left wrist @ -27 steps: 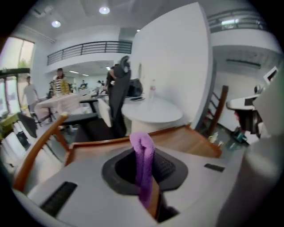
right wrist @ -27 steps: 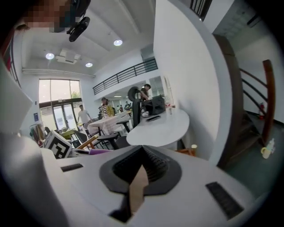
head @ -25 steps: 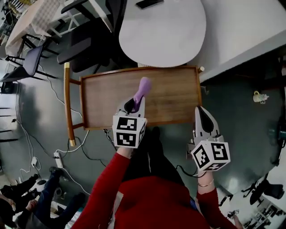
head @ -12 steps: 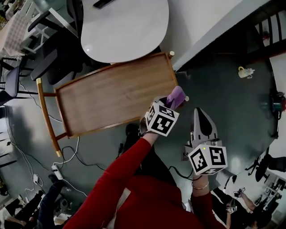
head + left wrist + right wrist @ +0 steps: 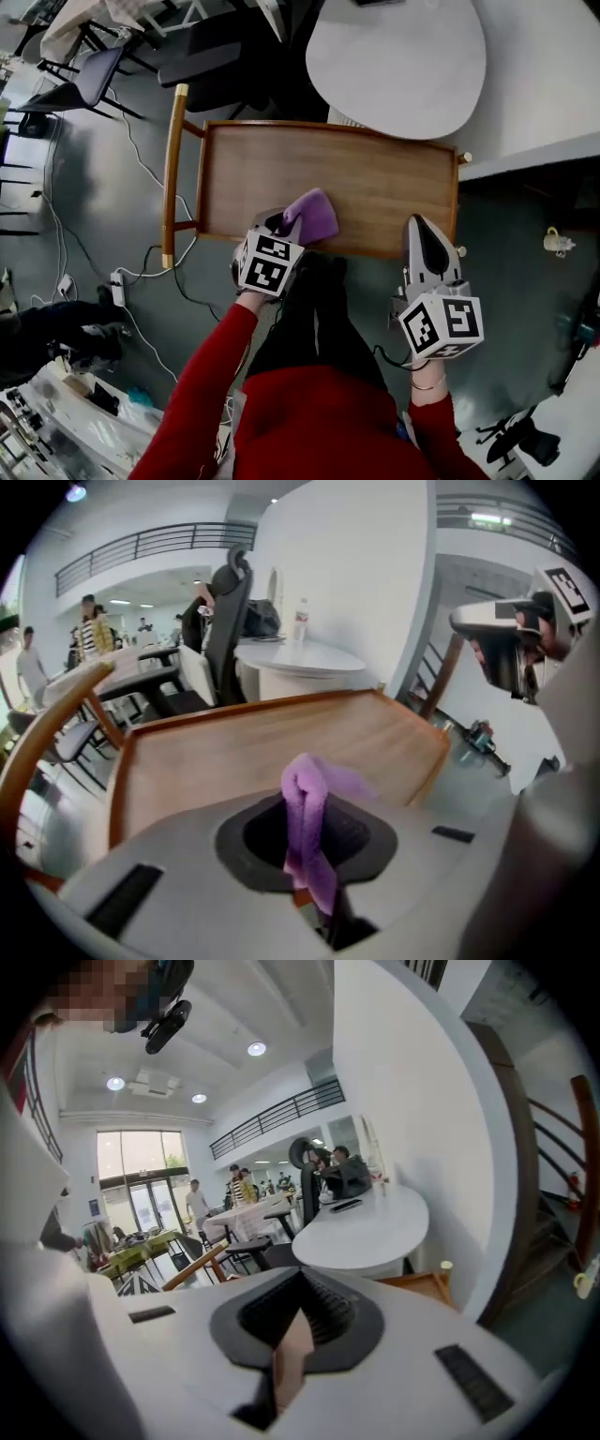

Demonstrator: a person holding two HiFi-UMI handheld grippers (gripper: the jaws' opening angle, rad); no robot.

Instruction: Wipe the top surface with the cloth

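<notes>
Head view: the purple cloth [image 5: 317, 214] lay bunched at the rectangular wooden top's [image 5: 375, 183] near edge, its tail hidden inside the left gripper [image 5: 281, 226]. Left gripper view: jaws clamped the soft folds. Right gripper view: the right gripper [image 5: 292, 1335] was closed and empty.

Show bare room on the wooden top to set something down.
Most of the top is bare: the far strip beside the white table and the whole right half. Crowded only at the near edge, left of middle, where the left tool holds the cloth.
</notes>
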